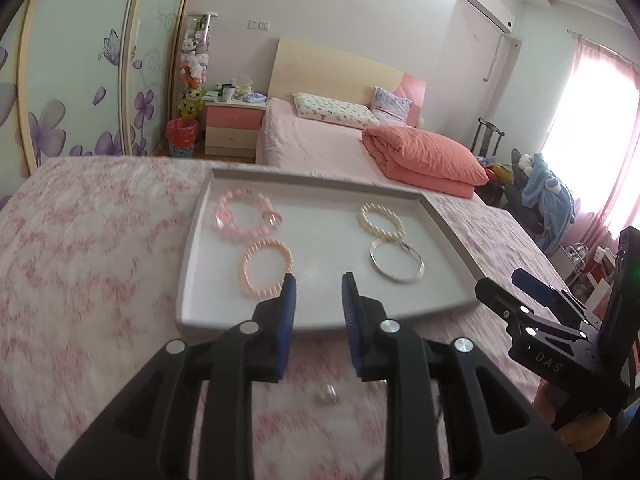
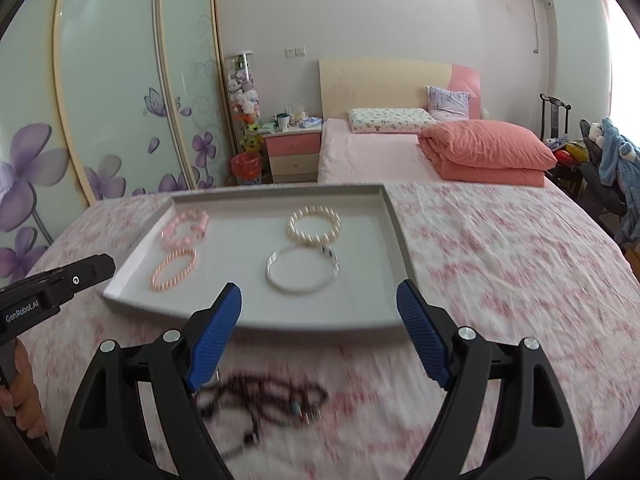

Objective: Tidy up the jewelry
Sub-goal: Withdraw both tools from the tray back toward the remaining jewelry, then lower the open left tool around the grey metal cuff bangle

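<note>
Right wrist view: pink floral-clothed bench (image 2: pixel 500 248) in a bedroom; left tongs (image 1: pixel 318 280) read "GenRobot.AI", slightly apart; right tongs (image 2: pixel 320 300) wide apart, both empty.

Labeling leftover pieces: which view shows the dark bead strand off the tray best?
Right wrist view. The dark bead strand lies on the floral cloth just in front of the tray, between the open right gripper fingers, though blurred. The left wrist view does not show it.
</note>
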